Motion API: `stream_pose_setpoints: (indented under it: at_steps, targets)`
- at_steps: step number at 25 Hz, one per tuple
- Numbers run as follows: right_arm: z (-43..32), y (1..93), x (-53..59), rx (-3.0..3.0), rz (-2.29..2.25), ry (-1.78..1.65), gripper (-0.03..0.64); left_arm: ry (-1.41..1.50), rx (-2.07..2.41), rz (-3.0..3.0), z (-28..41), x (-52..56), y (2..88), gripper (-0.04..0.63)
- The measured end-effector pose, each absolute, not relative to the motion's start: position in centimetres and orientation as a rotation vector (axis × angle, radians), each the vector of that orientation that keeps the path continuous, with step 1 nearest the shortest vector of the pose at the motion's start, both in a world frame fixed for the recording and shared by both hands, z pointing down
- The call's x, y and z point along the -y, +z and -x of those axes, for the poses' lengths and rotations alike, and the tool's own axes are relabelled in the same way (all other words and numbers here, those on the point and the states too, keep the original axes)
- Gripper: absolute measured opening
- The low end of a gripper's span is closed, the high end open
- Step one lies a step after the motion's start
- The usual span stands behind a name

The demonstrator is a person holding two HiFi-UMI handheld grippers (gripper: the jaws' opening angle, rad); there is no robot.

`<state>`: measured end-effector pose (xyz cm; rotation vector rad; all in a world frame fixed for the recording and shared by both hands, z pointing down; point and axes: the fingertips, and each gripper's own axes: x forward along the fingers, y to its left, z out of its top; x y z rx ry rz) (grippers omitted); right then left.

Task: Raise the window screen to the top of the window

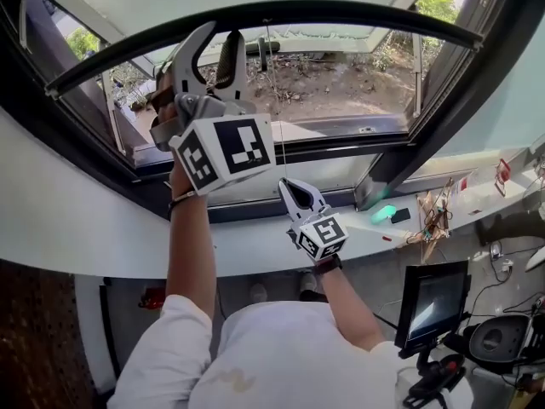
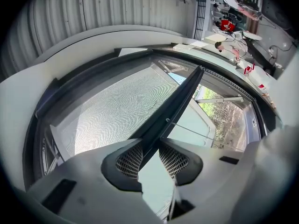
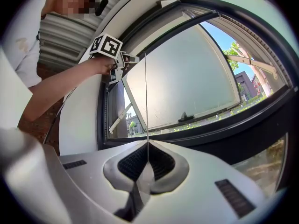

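Note:
The window screen's dark bottom bar (image 1: 341,11) arcs across the top of the head view. My left gripper (image 1: 213,45) is raised to it, shut on the bar. In the left gripper view the bar (image 2: 182,101) runs out from between the jaws of that gripper (image 2: 150,146), with the grey mesh (image 2: 117,106) to its left. A thin pull cord (image 1: 277,118) hangs down from the bar. Lower, near the sill, my right gripper (image 1: 294,186) is shut on this cord. In the right gripper view the cord (image 3: 145,97) rises straight from the closed jaws of the gripper (image 3: 147,146).
A white sill (image 1: 255,245) runs below the window. On its right end lie a green object (image 1: 383,214) and tangled wires (image 1: 438,216). A monitor (image 1: 434,301) stands at the lower right. Beyond the frame, the frosted sash (image 3: 187,78) is swung outward.

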<state>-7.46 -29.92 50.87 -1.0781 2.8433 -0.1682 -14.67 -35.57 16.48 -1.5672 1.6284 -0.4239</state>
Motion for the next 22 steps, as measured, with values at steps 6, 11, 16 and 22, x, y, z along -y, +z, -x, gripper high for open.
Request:
stream_pose_setpoints:
  at_steps: [6, 11, 16, 22]
  targets:
    - [7.6, 50.0, 30.4, -2.843, 1.095, -0.166, 0.002, -0.406, -1.616, 1.546, 14.6, 35.5, 15.5, 0.087]
    - [7.7, 49.2, 30.7, -2.835, 1.104, -0.181, 0.002, -0.391, -1.604, 1.537, 14.6, 35.5, 14.6, 0.087]
    - [7.5, 47.5, 31.1, -2.8, 1.09, -0.177, 0.002, -0.362, -1.582, 1.517, 14.6, 35.6, 13.0, 0.087]
    - [6.9, 45.4, 31.7, -2.767, 1.076, -0.147, 0.002, -0.334, -1.561, 1.487, 14.6, 36.0, 11.0, 0.087]
